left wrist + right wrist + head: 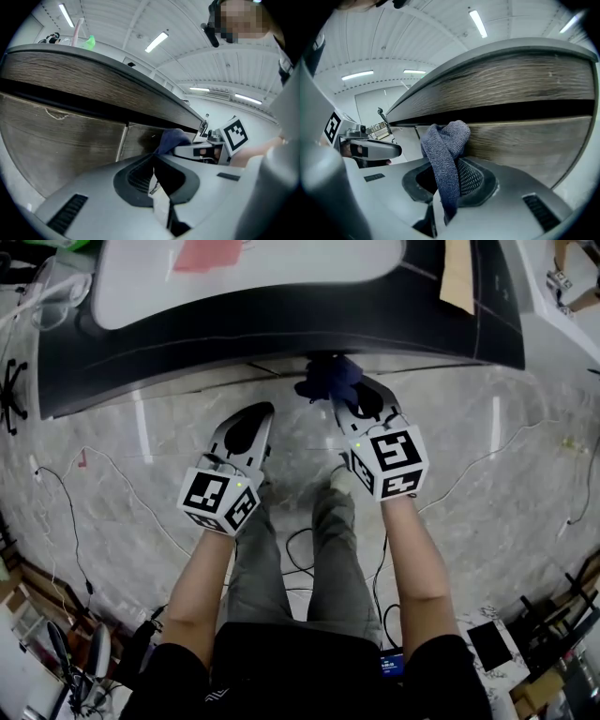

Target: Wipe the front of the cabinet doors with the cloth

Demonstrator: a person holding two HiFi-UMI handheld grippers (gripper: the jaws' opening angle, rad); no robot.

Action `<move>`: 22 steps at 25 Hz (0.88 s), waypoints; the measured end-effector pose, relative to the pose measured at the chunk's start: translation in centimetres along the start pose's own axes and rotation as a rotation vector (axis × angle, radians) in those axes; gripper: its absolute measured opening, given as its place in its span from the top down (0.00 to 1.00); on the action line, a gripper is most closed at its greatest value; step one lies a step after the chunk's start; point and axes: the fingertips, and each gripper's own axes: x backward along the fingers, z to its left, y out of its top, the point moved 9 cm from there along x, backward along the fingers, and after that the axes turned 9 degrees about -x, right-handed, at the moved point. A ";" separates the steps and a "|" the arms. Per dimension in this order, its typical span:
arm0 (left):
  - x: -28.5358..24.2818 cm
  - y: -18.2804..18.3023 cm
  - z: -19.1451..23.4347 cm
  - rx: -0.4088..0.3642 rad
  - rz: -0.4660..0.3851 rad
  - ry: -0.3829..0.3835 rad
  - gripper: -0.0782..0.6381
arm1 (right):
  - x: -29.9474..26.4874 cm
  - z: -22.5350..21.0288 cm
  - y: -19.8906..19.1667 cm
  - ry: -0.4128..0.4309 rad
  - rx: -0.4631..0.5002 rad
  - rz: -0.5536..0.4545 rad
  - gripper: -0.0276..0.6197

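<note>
Here the right gripper (366, 401) is clamped on the cloth (446, 140), bunched at the door (529, 145) front just under the counter (281, 329), while the left gripper (249, 423), jaws together and empty, hangs to its left; the pinch looks thin, so dragging may tug the cloth free

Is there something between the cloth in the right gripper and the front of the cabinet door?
Nothing visible stands between them. The right gripper holds the cloth, whose bunched top is right at the cabinet door, under the countertop edge. The left gripper is off to the side.
</note>
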 end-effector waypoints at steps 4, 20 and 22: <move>-2.1 0.1 -2.1 -0.004 0.002 -0.023 0.88 | 1.9 -2.9 -0.2 -0.032 -0.015 -0.008 0.85; -9.3 0.4 -9.5 -0.015 0.016 -0.099 0.88 | 8.7 -12.6 -1.1 -0.148 -0.068 -0.021 0.85; -9.9 0.3 -9.9 -0.012 0.016 -0.105 0.88 | 9.2 -13.0 -1.2 -0.152 -0.076 -0.024 0.85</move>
